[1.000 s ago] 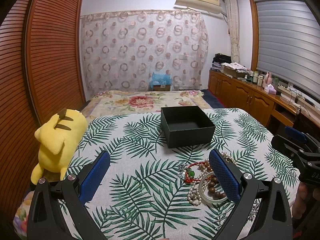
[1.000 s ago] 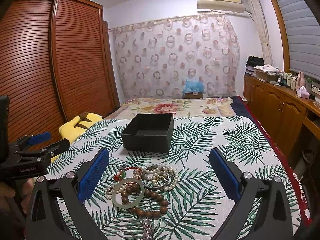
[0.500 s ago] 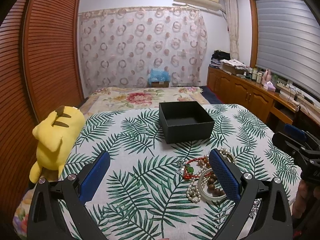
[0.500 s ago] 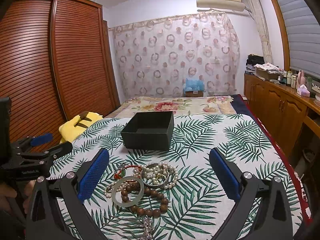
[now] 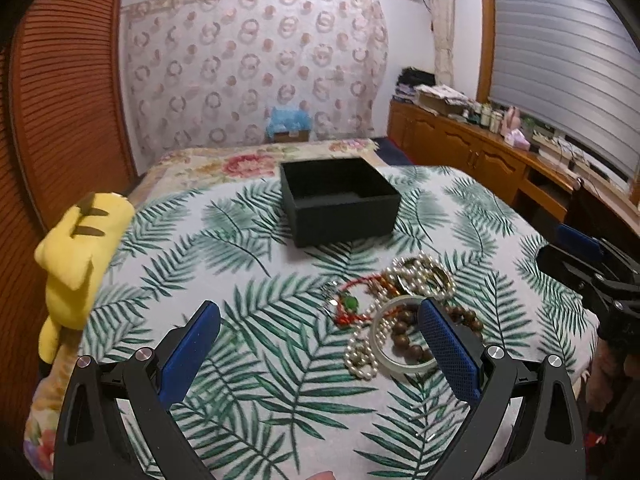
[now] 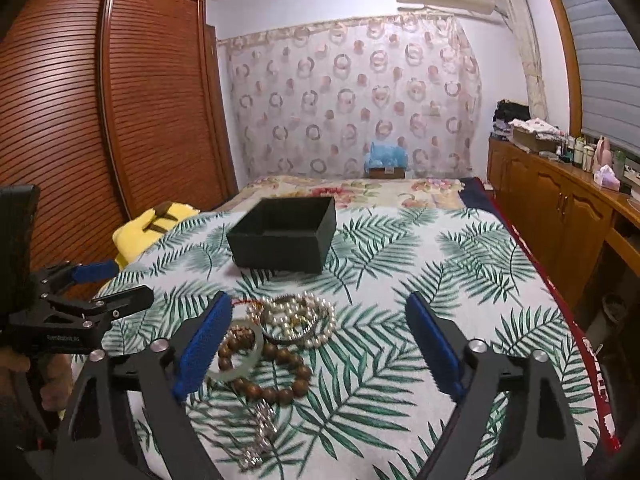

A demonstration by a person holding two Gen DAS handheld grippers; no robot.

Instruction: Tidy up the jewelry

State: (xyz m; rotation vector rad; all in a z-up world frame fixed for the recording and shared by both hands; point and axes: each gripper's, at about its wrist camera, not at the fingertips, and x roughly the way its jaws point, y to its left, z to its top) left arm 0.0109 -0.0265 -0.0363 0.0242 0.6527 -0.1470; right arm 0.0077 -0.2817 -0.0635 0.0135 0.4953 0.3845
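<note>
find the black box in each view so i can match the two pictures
Left wrist view: the black box sits above centre, just beyond the jewelry pile.
Right wrist view: the black box is left of centre, beyond the same pile.
Shared landmark: the yellow plush toy, left of the box in both.

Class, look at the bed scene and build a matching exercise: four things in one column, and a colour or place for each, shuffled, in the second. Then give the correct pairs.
Column one:
1. plush toy
2. box
3. wooden bead bracelet
4. pale bangle

Column two:
A. black, open, standing beyond the jewelry
B. brown, lying in the jewelry pile
C. yellow, at the bed's left edge
D. a smooth ring, partly behind a finger of the left gripper

Pairs: 1-C, 2-A, 3-B, 4-D
</note>
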